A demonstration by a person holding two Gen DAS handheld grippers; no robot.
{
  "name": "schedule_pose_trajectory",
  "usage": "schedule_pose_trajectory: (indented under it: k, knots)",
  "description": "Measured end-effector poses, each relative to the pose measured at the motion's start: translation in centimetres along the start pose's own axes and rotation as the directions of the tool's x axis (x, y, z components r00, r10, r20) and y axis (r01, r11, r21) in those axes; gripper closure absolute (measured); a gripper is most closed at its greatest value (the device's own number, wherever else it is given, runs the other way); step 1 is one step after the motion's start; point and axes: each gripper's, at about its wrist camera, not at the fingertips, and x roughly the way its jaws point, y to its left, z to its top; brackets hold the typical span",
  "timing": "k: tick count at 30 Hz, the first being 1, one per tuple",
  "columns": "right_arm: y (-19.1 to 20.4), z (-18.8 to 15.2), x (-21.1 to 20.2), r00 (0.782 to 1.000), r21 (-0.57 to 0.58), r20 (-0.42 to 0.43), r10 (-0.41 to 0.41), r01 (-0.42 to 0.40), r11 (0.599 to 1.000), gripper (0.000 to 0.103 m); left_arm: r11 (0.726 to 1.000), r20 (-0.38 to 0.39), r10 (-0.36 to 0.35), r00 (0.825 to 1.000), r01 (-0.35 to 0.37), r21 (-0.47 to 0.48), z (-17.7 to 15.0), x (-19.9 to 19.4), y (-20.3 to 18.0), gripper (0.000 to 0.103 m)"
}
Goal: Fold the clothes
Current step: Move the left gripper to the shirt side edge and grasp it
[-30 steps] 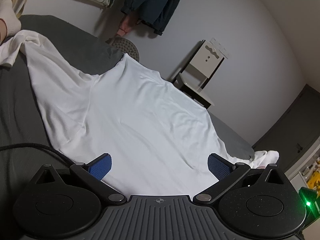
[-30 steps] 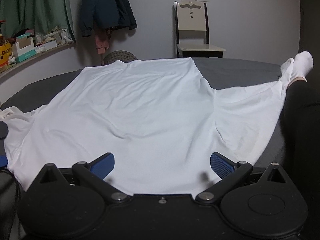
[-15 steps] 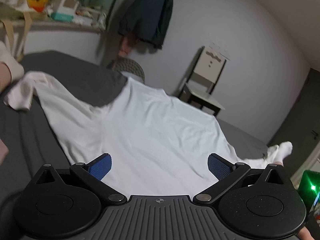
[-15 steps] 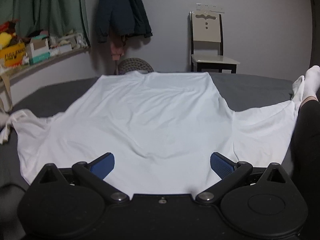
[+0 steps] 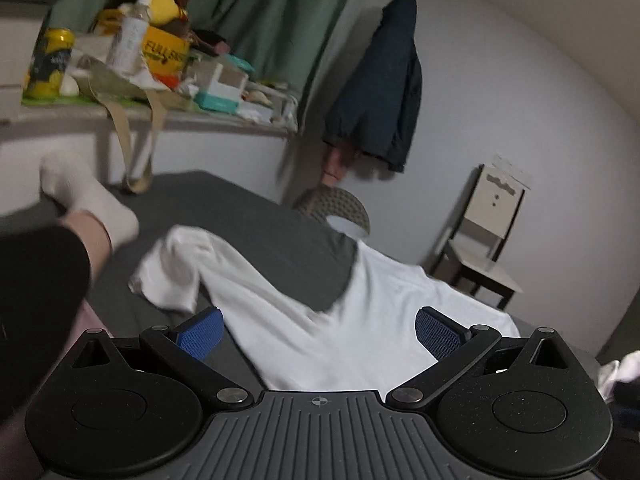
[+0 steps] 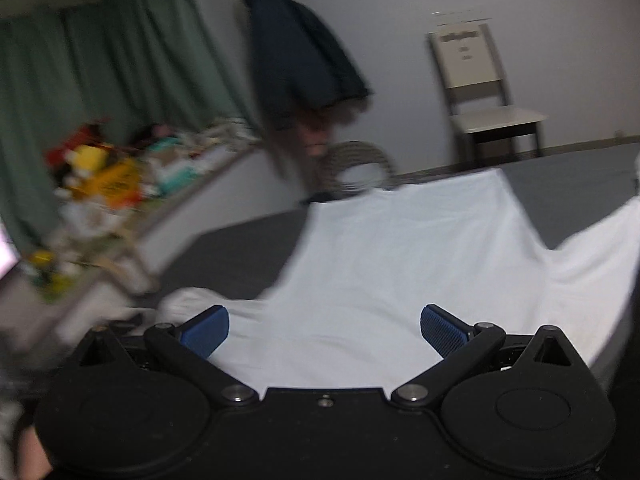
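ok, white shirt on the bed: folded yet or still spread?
Mostly spread. The white shirt lies flat on the grey bed, body open and both sleeves out; only the left sleeve's end is bunched up.

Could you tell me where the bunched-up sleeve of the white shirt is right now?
In the left wrist view the sleeve lies crumpled on the grey bed, left of centre, just beyond the left hand-held gripper and beside the person's socked foot.

Right view motion-blurred; shelf clutter point(image 6: 104, 184) unreadable.
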Motion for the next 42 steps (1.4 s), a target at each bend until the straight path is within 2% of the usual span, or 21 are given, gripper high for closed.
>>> schedule_pose_trajectory:
  k: [3, 6, 7, 9, 12, 15, 18, 19, 21, 23, 25, 28, 30, 31, 32, 33, 34, 35, 36, 39, 42]
  knots:
    - [1.9, 2.9, -2.5, 0.994, 0.032, -0.007, 0.112, -0.112, 0.993, 0.0, 1.0, -0.006, 0.014, 1.0, -0.014, 0.016, 1.6, 2.0, 0.7, 0.0]
    - [2.4, 5.3, -3.7, 0.977, 0.094, -0.003, 0.213, -0.212, 0.973, 0.0, 0.999, -0.015, 0.018, 1.0, -0.017, 0.037, 2.6, 4.5, 1.0, 0.0]
    - [2.2, 5.7, -3.5, 0.976, 0.114, -0.004, 0.218, -0.216, 0.97, 0.0, 0.999, -0.022, 0.031, 0.999, -0.03, 0.042, 2.9, 5.5, 1.2, 0.0]
    - [1.6, 5.5, -2.3, 0.983, 0.135, -0.013, 0.184, -0.181, 0.974, 0.0, 0.995, -0.051, 0.091, 0.995, -0.089, 0.041, 3.5, 7.9, 1.9, 0.0]
    - [0.2, 3.0, 1.6, 0.998, 0.091, -0.05, 0.023, -0.019, 0.996, 0.0, 0.983, -0.088, 0.182, 0.979, -0.18, 0.034, 3.5, 11.1, 3.4, 0.0]
    - [-1.8, -0.4, 5.6, 0.988, 0.074, -0.093, -0.122, 0.129, 0.989, 0.0, 0.976, -0.121, 0.215, 0.969, -0.217, -0.001, 2.8, 13.7, 5.4, 0.001]
    - [-3.6, -3.1, 8.8, 0.968, 0.089, -0.2, -0.154, 0.175, 0.981, 0.0, 0.975, -0.1, 0.215, 0.971, -0.22, -0.041, 2.4, 15.2, 7.2, 0.001]
    - [-3.9, -3.7, 9.7, 0.96, 0.092, -0.24, -0.145, 0.172, 0.981, 0.0, 0.975, -0.093, 0.209, 0.973, -0.215, -0.058, 2.6, 15.7, 7.8, 0.001]
    - [-4.0, -4.2, 10.6, 0.957, 0.084, -0.264, -0.115, 0.142, 0.986, 0.0, 0.971, -0.109, 0.197, 0.974, -0.209, -0.115, 3.1, 17.1, 9.4, 0.001]
    - [-3.9, -4.6, 11.3, 0.96, 0.064, -0.267, -0.087, 0.108, 0.992, 0.0, 0.961, -0.138, 0.22, 0.966, -0.238, -0.14, 3.3, 18.2, 10.4, 0.008]
    - [-3.4, -4.9, 11.8, 0.967, 0.028, -0.248, -0.064, 0.073, 0.997, 0.0, 0.951, -0.175, 0.255, 0.951, -0.28, -0.133, 3.1, 18.8, 10.9, 0.023]
    - [-2.5, -5.5, 12.4, 0.967, -0.018, -0.255, -0.023, 0.019, 1.0, 0.0, 0.936, -0.212, 0.324, 0.922, -0.345, -0.07, 1.8, 18.5, 10.4, 0.036]
    - [-1.9, -5.9, 12.8, 0.962, -0.033, -0.272, -0.003, -0.006, 0.999, 0.0, 0.934, -0.224, 0.344, 0.912, -0.357, -0.017, 0.9, 18.5, 9.7, 0.042]
    - [-1.6, -5.9, 13.0, 0.959, -0.036, -0.282, 0.006, -0.017, 0.999, 0.0, 0.934, -0.233, 0.348, 0.908, -0.358, 0.001, 0.7, 18.7, 9.6, 0.056]
    - [-1.5, -5.9, 13.3, 0.956, -0.035, -0.293, 0.017, -0.028, 0.999, 0.0, 0.934, -0.243, 0.35, 0.905, -0.357, 0.017, 0.6, 19.0, 9.5, 0.063]
    - [-1.5, -6.0, 13.3, 0.953, -0.034, -0.301, 0.023, -0.035, 0.999, 0.0, 0.934, -0.236, 0.35, 0.907, -0.358, 0.009, 0.7, 19.0, 9.7, 0.076]
    - [-1.5, -6.1, 13.3, 0.952, -0.033, -0.306, 0.028, -0.04, 0.999, 0.0, 0.934, -0.225, 0.348, 0.91, -0.358, -0.006, 0.9, 19.0, 10.0, 0.095]
    - [-1.5, -6.2, 13.2, 0.952, -0.035, -0.306, 0.03, -0.043, 0.998, 0.0, 0.933, -0.213, 0.346, 0.914, -0.359, -0.022, 1.1, 19.0, 10.3, 0.102]
    - [-1.6, -6.2, 13.0, 0.953, -0.039, -0.303, 0.03, -0.044, 0.998, 0.0, 0.933, -0.201, 0.345, 0.917, -0.359, -0.037, 1.3, 19.0, 10.6, 0.102]
    - [-2.1, -6.3, 12.4, 0.958, -0.045, -0.284, 0.023, -0.038, 0.998, 0.0, 0.929, -0.089, 0.366, 0.926, -0.37, -0.022, 2.9, 17.9, 10.1, 0.102]
    - [-2.8, -6.0, 12.2, 0.961, -0.016, -0.275, 0.023, -0.028, 0.999, 0.0, 0.947, -0.01, 0.319, 0.948, -0.319, -0.017, 5.4, 16.6, 8.8, 0.102]
